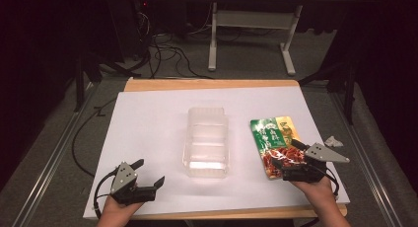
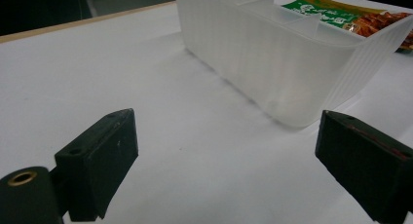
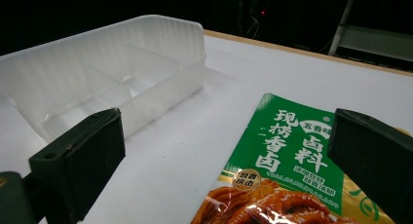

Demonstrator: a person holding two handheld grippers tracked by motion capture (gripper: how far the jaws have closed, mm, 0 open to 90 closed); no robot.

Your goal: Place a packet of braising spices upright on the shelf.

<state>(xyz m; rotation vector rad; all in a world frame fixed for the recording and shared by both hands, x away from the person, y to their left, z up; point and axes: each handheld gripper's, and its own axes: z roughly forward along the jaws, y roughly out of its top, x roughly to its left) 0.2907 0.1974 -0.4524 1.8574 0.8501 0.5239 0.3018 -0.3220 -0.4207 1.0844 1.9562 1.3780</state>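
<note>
We look down on a table (image 1: 148, 113) covered by a smooth, matte white sheet, with a strip of pale wood showing along its far edge. At the centre stands a translucent plastic container (image 1: 207, 142), a rounded-corner rectangular tub with finely ribbed, frosted walls; in the right gripper view we see low inner partitions dividing it into compartments. To its right, well apart from it, a flat, glossy seasoning packet (image 1: 274, 144) lies on the sheet, its upper half green with white characters and its lower half printed with reddish-brown glazed food.

The right gripper (image 1: 286, 154) rests at the near end of the packet. Its two blocky black jaws stand spread wide, one on either side of the packet's lower part, and in the right gripper view we see no pad pressing on the film: the gripper is released, holding nothing. A grey three-cornered plate sits on top of it, and the person's hand (image 1: 315, 187) holds it from below.

The left gripper (image 1: 148, 172) lies near the front left of the sheet, apart from the container. Its jaws are likewise spread, with bare white sheet between them; the left gripper view shows the container's ribbed corner beyond the jaw tips. A small crumpled white scrap (image 1: 333, 141) lies just off the table's right edge.
</note>
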